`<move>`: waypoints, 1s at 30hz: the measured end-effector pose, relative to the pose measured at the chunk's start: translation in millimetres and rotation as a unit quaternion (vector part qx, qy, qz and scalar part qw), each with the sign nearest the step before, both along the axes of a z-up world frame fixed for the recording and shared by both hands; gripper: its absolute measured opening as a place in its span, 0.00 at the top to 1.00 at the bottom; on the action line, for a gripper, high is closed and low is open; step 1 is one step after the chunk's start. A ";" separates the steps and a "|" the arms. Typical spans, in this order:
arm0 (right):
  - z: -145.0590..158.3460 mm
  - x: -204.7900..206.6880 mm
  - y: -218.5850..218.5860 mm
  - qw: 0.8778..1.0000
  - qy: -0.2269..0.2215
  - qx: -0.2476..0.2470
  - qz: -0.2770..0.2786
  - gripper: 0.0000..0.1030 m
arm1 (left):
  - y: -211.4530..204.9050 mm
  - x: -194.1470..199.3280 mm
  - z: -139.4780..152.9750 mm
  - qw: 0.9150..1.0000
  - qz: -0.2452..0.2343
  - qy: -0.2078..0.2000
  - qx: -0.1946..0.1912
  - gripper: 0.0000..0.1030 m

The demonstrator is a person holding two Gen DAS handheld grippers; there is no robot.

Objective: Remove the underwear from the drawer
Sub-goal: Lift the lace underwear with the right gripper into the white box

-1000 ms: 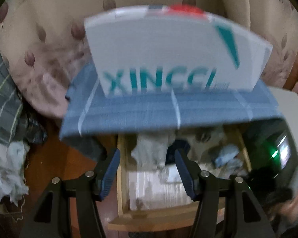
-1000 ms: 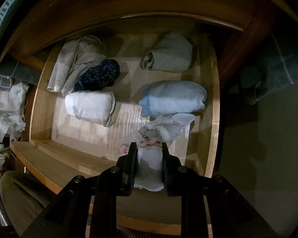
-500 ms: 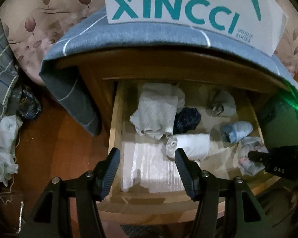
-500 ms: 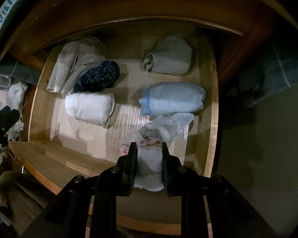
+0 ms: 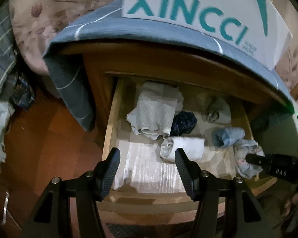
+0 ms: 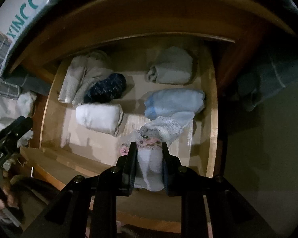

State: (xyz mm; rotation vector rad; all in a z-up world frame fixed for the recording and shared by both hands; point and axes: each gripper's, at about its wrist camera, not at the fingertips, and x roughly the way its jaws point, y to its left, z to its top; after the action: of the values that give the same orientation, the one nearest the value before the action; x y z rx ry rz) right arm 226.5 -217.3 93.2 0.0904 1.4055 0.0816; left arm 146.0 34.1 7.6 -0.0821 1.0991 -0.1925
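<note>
An open wooden drawer (image 5: 109,130) (image 6: 213,119) holds several rolled pieces of underwear. My right gripper (image 6: 149,148) is shut on white lacy underwear with pink flowers (image 6: 150,158) at the drawer's front right; it also shows in the left wrist view (image 5: 244,158). My left gripper (image 5: 147,156) is open and empty above the drawer's front left, next to a white roll (image 5: 182,145) (image 6: 99,117). A light blue roll (image 6: 174,102), a grey roll (image 6: 170,69), a dark blue roll (image 6: 106,88) and a beige folded piece (image 6: 79,77) lie further back.
A white XINCCI shoebox (image 5: 198,10) sits on a blue cloth (image 5: 149,27) that covers the nightstand top. Patterned bedding (image 5: 39,19) and loose clothes (image 5: 0,119) lie to the left on the brown floor (image 5: 39,148).
My left gripper has tilted down and moved closer to the drawer, so the drawer's inside fills its view. My right gripper stays shut on the lacy underwear and has barely moved.
</note>
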 end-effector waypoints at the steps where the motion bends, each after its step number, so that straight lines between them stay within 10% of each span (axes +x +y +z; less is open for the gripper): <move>1: 1.3 -0.6 1.4 1.000 -0.004 0.001 0.000 0.80 | 2.9 0.8 -0.2 1.000 0.006 0.001 -0.006 0.43; 15: 41.0 -7.1 23.9 0.999 -0.027 -0.015 0.045 0.80 | 12.2 2.3 0.5 0.999 0.018 -0.002 -0.027 0.43; 30: 175.8 -11.6 43.1 0.990 -0.109 -0.012 0.087 0.80 | 11.7 1.9 0.5 1.000 0.021 -0.003 -0.015 0.43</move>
State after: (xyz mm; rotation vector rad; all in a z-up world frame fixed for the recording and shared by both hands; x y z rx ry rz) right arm 214.8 -174.2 268.9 -0.0605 1.1938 0.2129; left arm 147.9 45.7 8.1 -0.1308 1.0868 -0.1702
